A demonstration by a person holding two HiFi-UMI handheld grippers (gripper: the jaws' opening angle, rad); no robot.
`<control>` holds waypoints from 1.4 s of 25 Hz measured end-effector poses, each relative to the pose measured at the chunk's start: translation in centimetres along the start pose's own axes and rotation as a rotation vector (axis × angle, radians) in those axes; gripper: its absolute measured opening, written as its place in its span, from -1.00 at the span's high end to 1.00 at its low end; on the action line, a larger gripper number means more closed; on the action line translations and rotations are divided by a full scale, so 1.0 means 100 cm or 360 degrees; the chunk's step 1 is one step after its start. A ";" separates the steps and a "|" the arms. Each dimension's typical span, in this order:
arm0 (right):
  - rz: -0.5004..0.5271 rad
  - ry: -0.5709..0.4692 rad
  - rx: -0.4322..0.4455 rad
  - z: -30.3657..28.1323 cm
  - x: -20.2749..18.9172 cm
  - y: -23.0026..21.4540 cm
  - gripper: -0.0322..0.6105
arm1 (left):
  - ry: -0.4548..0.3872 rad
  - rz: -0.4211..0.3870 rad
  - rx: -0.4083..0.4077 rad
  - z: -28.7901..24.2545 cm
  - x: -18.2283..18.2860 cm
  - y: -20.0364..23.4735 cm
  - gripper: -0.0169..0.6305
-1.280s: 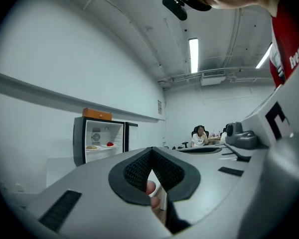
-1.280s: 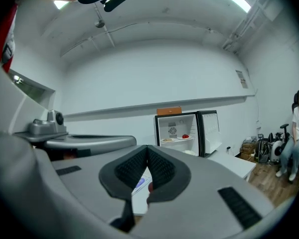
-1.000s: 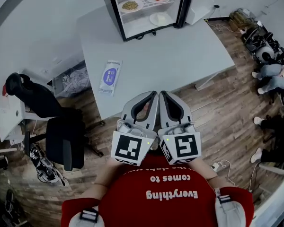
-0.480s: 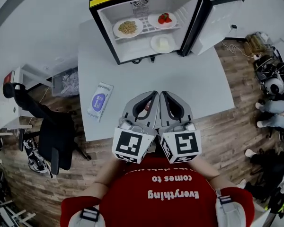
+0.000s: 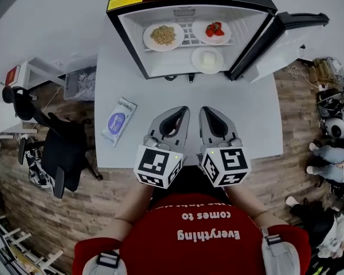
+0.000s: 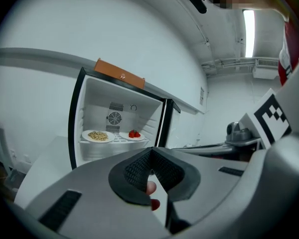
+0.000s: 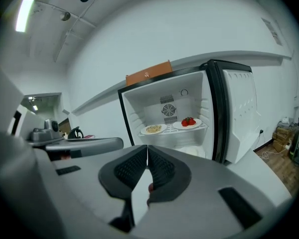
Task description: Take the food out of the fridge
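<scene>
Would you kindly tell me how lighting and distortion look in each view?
Head view: even light, fisheye curving the table edges. Left gripper view: dark round vignette, ceiling light glaring upper right. Right gripper view: same vignette, bright ceiling strip at upper left.

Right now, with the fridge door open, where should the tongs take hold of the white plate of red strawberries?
Probably its front rim, coming level through the open front: the round white plate of red strawberries lies flat on the upper wire shelf, so only its near edge faces out.
</scene>
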State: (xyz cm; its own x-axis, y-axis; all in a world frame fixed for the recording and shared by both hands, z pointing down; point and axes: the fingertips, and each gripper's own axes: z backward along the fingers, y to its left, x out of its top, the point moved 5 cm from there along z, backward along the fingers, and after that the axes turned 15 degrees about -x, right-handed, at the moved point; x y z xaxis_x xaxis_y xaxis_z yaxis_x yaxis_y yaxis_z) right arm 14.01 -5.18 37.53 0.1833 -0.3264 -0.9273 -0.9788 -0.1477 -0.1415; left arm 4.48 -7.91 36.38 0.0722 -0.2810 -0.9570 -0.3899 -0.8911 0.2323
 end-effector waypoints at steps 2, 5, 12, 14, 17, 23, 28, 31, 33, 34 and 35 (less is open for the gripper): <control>-0.0024 0.0040 -0.0005 -0.015 -0.001 -0.004 0.86 | 0.0024 -0.0009 0.0016 -0.003 -0.003 0.013 0.95; -0.0135 0.0148 0.0000 -0.038 -0.010 -0.011 0.85 | 0.0065 0.0008 0.0039 -0.007 -0.011 0.031 0.95; -0.0880 0.0687 0.0088 -0.119 -0.075 -0.054 0.85 | 0.0106 0.0040 -0.0017 -0.019 -0.020 0.053 0.95; -0.1060 0.0753 0.0121 -0.141 -0.091 -0.066 0.72 | 0.0121 0.0044 -0.0018 -0.020 -0.022 0.057 0.95; -0.1190 0.0769 0.0108 -0.174 -0.106 -0.085 0.58 | 0.0154 0.0057 -0.0012 -0.020 -0.027 0.062 0.95; -0.1202 0.0822 -0.0109 -0.235 -0.136 -0.121 0.56 | 0.0241 0.0055 -0.0033 -0.029 -0.046 0.064 0.95; -0.1427 0.0730 -0.0165 -0.268 -0.146 -0.139 0.56 | 0.0310 0.0081 -0.0072 -0.038 -0.060 0.060 0.95; -0.1584 0.0712 -0.0191 -0.278 -0.151 -0.144 0.56 | 0.0336 0.0093 -0.0094 -0.040 -0.063 0.058 0.95; -0.1766 0.0695 -0.0184 -0.283 -0.156 -0.145 0.56 | 0.0348 0.0094 -0.0100 -0.041 -0.065 0.058 0.95; -0.1868 0.0670 -0.0168 -0.284 -0.157 -0.145 0.57 | 0.0353 0.0095 -0.0099 -0.042 -0.066 0.058 0.95; -0.1955 0.0640 -0.0151 -0.285 -0.158 -0.145 0.57 | 0.0358 0.0096 -0.0098 -0.042 -0.066 0.058 0.95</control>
State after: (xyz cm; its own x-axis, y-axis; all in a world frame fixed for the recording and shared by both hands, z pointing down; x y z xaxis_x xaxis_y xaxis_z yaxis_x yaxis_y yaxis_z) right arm 27.91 -24.46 64.07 0.9822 -0.1842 -0.0378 -0.1442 -0.6086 -0.7803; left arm 5.57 -12.71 44.78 0.2557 -0.4004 -0.8799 -0.3435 -0.8884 0.3045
